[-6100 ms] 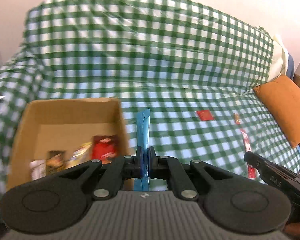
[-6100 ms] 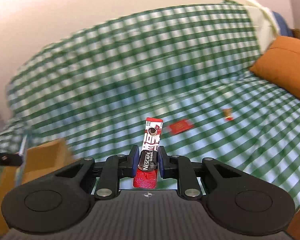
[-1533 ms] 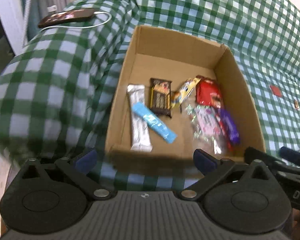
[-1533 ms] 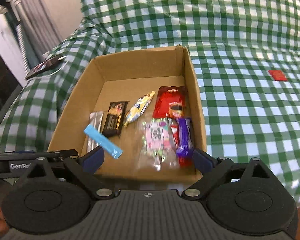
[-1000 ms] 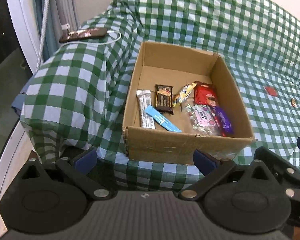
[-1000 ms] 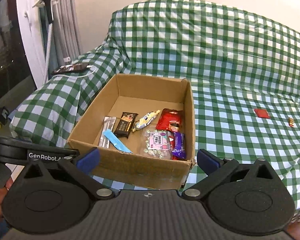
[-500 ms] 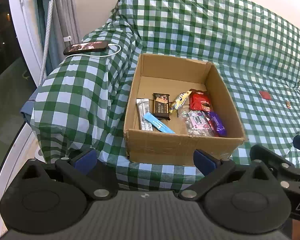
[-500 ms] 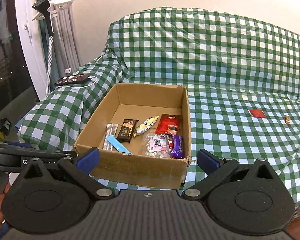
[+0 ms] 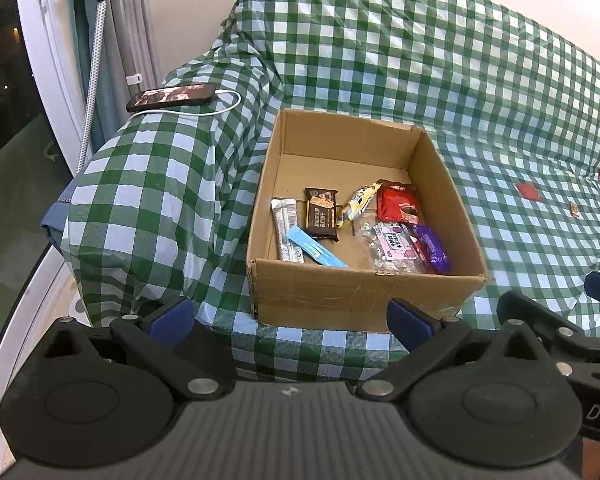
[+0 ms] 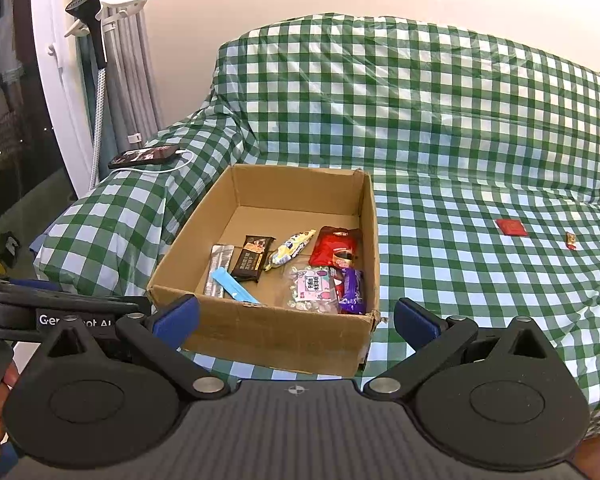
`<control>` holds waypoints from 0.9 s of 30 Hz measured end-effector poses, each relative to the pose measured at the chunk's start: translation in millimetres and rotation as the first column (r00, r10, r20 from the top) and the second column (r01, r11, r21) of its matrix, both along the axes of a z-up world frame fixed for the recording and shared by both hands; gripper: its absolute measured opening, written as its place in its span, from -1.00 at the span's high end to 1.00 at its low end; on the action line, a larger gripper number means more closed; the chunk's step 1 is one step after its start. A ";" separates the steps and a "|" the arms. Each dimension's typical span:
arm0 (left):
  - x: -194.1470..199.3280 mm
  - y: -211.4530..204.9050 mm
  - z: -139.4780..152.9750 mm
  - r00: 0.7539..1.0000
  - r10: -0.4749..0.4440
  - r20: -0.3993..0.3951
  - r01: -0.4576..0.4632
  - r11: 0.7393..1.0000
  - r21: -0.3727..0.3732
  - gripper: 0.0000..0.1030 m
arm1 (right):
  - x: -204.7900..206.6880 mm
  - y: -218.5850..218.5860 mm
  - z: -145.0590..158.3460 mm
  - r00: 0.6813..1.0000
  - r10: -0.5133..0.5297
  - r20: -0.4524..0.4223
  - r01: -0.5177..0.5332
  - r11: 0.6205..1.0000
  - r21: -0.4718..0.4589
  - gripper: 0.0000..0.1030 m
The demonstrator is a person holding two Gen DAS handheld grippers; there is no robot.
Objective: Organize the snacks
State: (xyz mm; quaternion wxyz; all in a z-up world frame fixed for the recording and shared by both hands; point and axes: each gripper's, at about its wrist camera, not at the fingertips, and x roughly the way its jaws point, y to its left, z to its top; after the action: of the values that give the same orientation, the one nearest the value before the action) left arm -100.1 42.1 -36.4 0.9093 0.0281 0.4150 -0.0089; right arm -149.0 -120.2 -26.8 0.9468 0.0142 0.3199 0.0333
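One cardboard box (image 10: 284, 336) sits at the sofa seat's left end, holding eight snack packets (image 10: 253, 258). Two more snacks lie loose toward the seat's right edge: one red packet (image 10: 511, 227) and one small wrapped candy (image 10: 571, 240). One phone (image 10: 145, 156) rests on the left armrest.

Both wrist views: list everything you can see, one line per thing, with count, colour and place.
cardboard box: 1, brown, open, on the sofa seat.
snacks in the box: about eight, mixed colours, on the box floor.
red packet: 1, red, loose on the seat.
small wrapped sweet: 1, red-brown, right of the red packet.
checked cover: 1, green-white, over the sofa.
phone: 1, black, on the armrest, white cable attached.
left gripper: 1, black, blue pads, open.
right gripper: 1, same, open.
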 end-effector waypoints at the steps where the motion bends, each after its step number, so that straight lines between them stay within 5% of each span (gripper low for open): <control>1: 0.2 -0.2 -0.1 1.000 0.000 -0.001 0.000 1.000 0.001 -0.99 | -0.3 -0.1 0.2 1.000 0.000 -0.002 0.000 1.000 0.000 -0.99; 27: 19.9 -11.7 -17.4 0.997 -0.020 -0.069 0.024 0.998 0.059 -0.99 | 10.2 -21.8 -15.7 0.999 -0.013 -0.053 0.015 0.999 0.049 -0.99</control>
State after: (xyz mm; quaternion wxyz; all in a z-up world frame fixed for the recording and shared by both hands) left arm -80.2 30.4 -53.8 0.8932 0.0593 0.4457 -0.0074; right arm -138.8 -142.0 -42.5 0.9376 0.0405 0.3436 0.0341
